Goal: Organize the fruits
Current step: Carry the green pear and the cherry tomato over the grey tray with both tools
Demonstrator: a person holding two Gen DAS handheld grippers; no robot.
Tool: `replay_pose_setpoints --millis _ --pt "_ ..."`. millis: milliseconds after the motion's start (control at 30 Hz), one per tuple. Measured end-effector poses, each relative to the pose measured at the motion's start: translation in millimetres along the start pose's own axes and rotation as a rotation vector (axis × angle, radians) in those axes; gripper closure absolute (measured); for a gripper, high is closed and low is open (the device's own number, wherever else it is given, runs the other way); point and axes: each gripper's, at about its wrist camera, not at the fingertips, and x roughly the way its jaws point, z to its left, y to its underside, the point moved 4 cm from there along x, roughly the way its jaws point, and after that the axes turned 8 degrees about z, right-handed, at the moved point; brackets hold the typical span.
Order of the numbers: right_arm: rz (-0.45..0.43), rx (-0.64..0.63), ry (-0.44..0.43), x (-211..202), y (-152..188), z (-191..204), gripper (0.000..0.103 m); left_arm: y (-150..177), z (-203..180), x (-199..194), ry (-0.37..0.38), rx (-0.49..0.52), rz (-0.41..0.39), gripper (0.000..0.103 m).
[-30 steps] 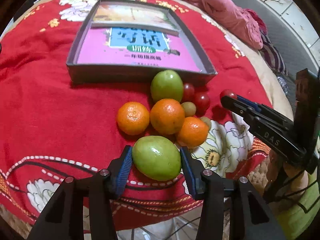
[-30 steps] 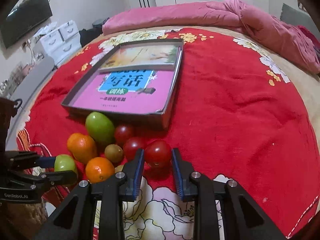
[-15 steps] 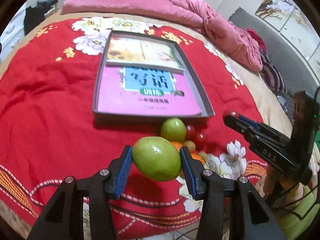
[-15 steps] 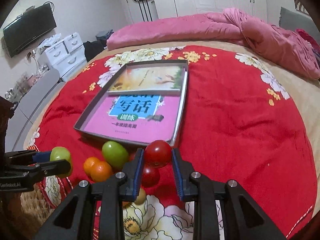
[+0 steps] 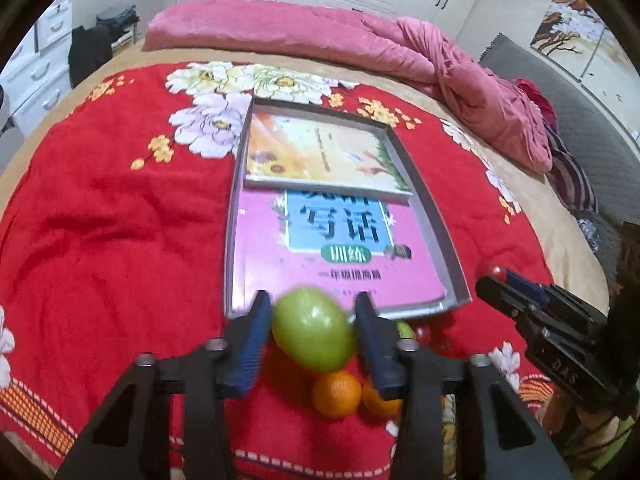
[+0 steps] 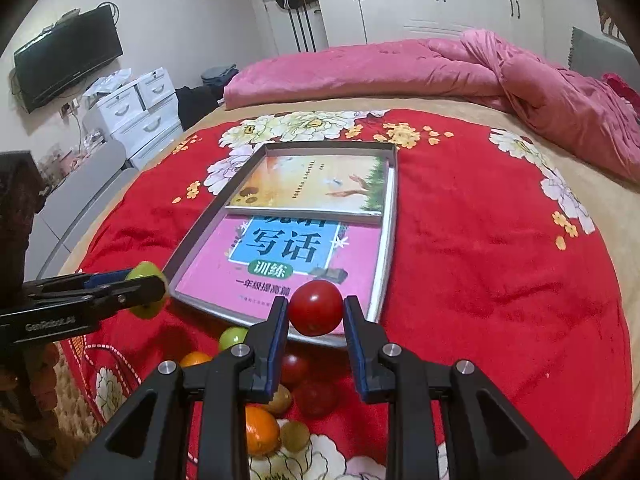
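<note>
My left gripper (image 5: 314, 330) is shut on a green fruit (image 5: 314, 330) and holds it in the air over the near edge of the grey tray (image 5: 440, 216). My right gripper (image 6: 316, 308) is shut on a red tomato (image 6: 316, 308), also lifted over the tray's near edge (image 6: 390, 240). Two books lie in the tray, a pink one (image 5: 264, 256) and a yellow one (image 5: 320, 152). Left on the red blanket below are oranges (image 5: 337, 394), tomatoes (image 6: 315, 398), another green fruit (image 6: 233, 336) and small brownish fruits (image 6: 295, 435).
The red flowered blanket (image 6: 500, 260) covers the bed. A pink quilt (image 6: 440, 68) is bunched along the far side. White drawers (image 6: 136, 112) and a TV (image 6: 68, 56) stand at the left wall. The other gripper shows at each view's side (image 5: 552, 332) (image 6: 80, 296).
Both grippers have risen and moved forward with their fruits, from the pile to the tray's near edge. The pile now lies below and behind the fingers.
</note>
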Motion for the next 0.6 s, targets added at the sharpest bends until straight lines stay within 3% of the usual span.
replay_pose_setpoints --millis 167,267,367,400,467,600 --pt "0.012 -0.008 0.001 12.8 -5.4 3.3 0.075 -13.0 -6.3 9.9 -0.005 0.009 -0.01 0.066" --pt "0.026 -0.004 0.001 20.4 -5.9 2.9 0.075 -16.2 -5.8 29.2 0.012 -0.001 0.045 0.066" --pt "0.034 -0.001 -0.001 24.1 -3.9 3.5 0.075 -11.9 -2.7 41.2 -0.037 0.019 0.062 0.068" --pt "0.036 0.0 -0.006 24.2 -3.4 3.8 0.075 -7.3 2.5 37.5 0.018 -0.005 0.065 0.068" --pt "0.032 -0.006 -0.013 23.0 -0.7 5.2 0.075 -1.8 9.5 25.1 0.013 0.0 0.045 0.068" --pt "0.036 0.005 -0.03 24.8 2.1 6.0 0.075 11.5 22.7 8.5 0.047 0.002 0.062 0.056"
